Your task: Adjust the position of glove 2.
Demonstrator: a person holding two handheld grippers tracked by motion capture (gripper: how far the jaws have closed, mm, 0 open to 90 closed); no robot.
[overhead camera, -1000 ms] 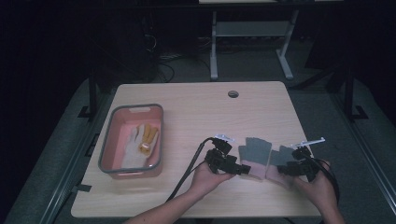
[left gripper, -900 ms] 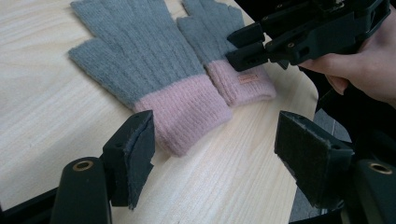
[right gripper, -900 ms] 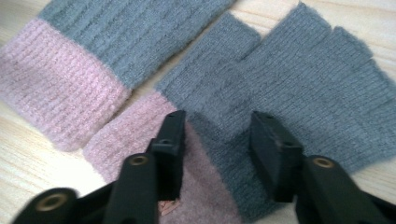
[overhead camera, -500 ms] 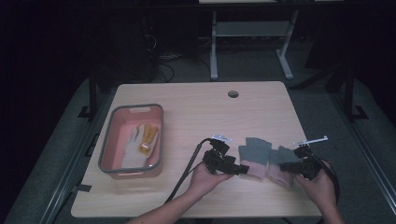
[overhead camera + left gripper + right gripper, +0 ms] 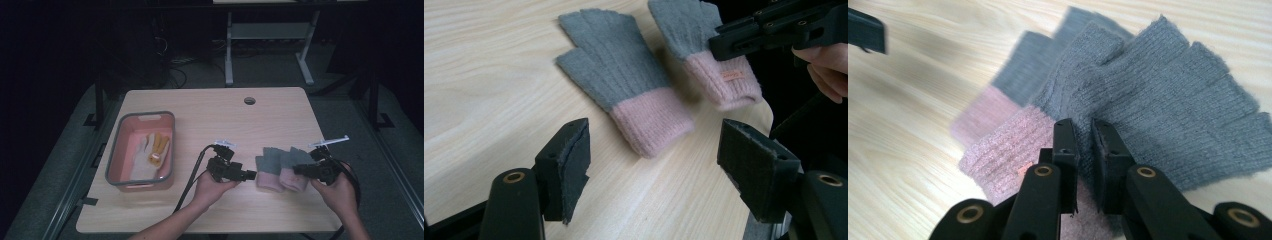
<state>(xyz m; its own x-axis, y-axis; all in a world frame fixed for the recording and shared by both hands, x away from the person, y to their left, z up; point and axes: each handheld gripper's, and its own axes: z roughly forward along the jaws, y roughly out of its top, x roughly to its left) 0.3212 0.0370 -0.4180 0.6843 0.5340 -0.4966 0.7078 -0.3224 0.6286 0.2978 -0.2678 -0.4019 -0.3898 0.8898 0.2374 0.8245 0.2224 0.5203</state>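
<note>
Two grey knit gloves with pink cuffs lie side by side on the wooden table, cuffs toward the person. The left glove (image 5: 269,172) (image 5: 624,95) (image 5: 1013,70) lies flat. My left gripper (image 5: 252,175) (image 5: 654,160) stands open just short of its pink cuff, jaws wide apart and empty. The right glove (image 5: 289,161) (image 5: 724,75) (image 5: 1158,90) partly overlaps the left one. My right gripper (image 5: 296,170) (image 5: 1083,130) (image 5: 744,35) is down on it where grey meets pink, jaws nearly together with fabric between them.
A pink bin with a grey rim (image 5: 113,165) stands at the table's left, holding a white glove and a yellow one (image 5: 156,147). A cable hole (image 5: 249,100) sits near the far edge. The gloves lie close to the table's front right.
My right gripper has slid left onto the right glove's cuff, and that glove now lies closer against the left one. The left gripper has barely shifted.
</note>
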